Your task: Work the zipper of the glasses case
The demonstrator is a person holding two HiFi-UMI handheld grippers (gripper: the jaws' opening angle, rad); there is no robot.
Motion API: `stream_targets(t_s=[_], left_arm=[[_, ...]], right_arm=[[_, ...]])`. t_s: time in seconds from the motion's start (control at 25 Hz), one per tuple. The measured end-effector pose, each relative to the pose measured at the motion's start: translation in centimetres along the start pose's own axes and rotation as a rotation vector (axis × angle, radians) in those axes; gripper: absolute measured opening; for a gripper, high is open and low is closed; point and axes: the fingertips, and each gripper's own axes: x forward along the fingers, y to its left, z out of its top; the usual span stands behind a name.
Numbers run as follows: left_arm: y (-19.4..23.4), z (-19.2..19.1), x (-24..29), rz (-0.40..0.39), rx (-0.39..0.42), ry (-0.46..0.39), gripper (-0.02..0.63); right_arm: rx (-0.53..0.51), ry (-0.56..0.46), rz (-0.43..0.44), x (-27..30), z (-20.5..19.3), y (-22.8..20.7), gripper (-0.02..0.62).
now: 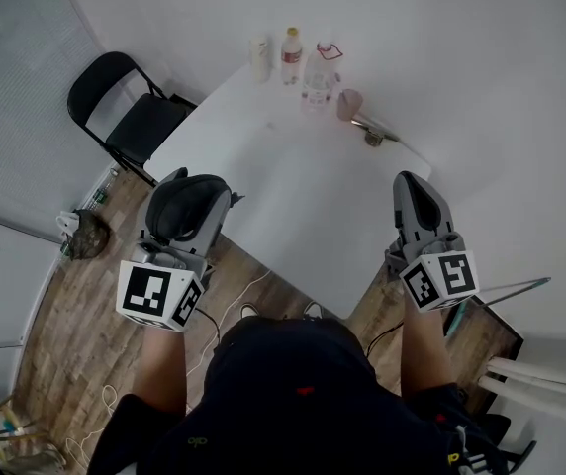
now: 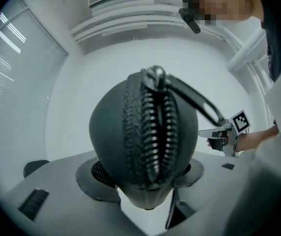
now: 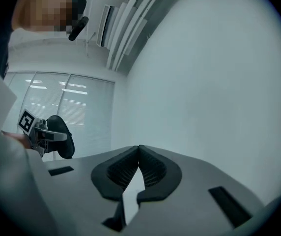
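My left gripper is shut on a black oval glasses case, held up off the table at the left. In the left gripper view the case stands between the jaws with its zipper teeth facing the camera. The metal slider sits at the top end, and a black pull strap trails off to the right. My right gripper is shut with nothing in it, held well apart from the case; its ribbed pads meet at the tip.
A white table lies ahead, with bottles and a cup at its far end. A black folding chair stands to the left of it. Cables run over the wooden floor.
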Motion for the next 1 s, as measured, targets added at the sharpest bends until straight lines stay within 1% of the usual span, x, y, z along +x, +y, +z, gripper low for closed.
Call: stream_targets(t_s=[0.08,0.32,0.84,1.0], left_arm=[[0.6,-0.1,-0.3,0.019,0.006,-0.005,0.276],[1.3,-0.4,-0.4,0.039,-0.012,-0.007,0.276],[0.6,-0.6,0.4,0.002,-0.014,0.006,0.276],[0.5,-1.0,0.6,-0.01,-0.014,0.023,0.276]], right_arm=[[-0.009,0.001,-0.018,-0.2,0.1,-0.5,0.02],[-0.025,0.001,-0.017,-0.3,0.0,-0.5,0.02],[-0.051,0.021,0.005,-0.1,0.3,0.3,0.02],[-0.054,0.027,0.008,-0.1,0.2,0.4,0.02]])
